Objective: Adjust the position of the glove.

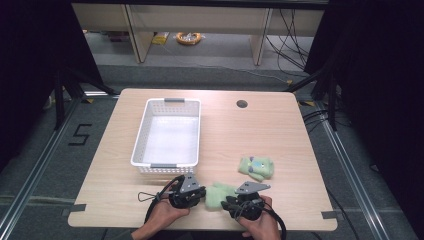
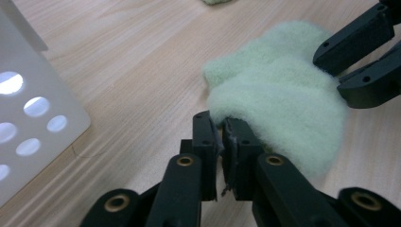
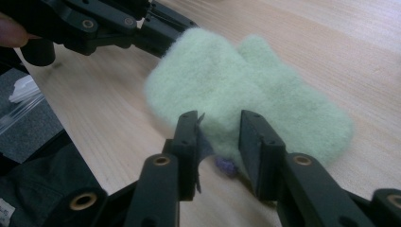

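Left gripper [image 2: 222, 137] pinches near mitten [image 2: 279, 109] edge just in front of white basket [image 1: 170, 131], right gripper [image 3: 217, 137] parted astride cuff: close fully before lifting

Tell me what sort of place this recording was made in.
Most likely a lab or data-collection room, not a home: a bare wooden table framed by dark curtains, cables loose on the floor behind, and a taped "5" marker on the grey floor beside it.
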The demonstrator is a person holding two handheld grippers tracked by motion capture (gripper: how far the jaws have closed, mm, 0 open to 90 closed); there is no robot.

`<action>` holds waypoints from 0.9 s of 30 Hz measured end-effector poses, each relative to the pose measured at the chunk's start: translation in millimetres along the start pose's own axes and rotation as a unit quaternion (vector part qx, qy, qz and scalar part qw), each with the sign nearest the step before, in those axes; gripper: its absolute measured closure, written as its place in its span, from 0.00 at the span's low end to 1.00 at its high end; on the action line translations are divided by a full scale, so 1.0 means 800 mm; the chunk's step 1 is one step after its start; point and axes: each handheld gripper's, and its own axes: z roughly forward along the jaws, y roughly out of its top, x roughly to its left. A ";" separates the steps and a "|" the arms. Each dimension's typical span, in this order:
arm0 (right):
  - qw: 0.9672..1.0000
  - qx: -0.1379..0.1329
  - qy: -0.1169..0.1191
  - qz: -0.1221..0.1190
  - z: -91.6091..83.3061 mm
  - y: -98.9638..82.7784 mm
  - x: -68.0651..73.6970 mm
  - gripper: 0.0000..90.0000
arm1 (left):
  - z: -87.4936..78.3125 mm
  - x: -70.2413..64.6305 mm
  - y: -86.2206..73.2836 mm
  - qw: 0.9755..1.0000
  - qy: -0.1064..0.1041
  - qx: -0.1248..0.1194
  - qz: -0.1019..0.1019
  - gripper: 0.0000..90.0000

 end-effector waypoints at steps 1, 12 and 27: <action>1.000 -0.003 0.000 0.004 -0.001 0.000 0.000 0.71 | -0.001 0.001 0.000 1.000 0.004 0.001 -0.005 0.85; 0.996 -0.063 -0.067 0.013 -0.049 0.012 -0.062 0.65 | -0.038 -0.003 0.001 1.000 0.015 0.002 -0.012 0.59; 0.985 -0.021 -0.150 0.080 -0.027 0.048 -0.136 0.59 | -0.056 -0.005 -0.009 0.997 -0.020 0.012 -0.076 0.37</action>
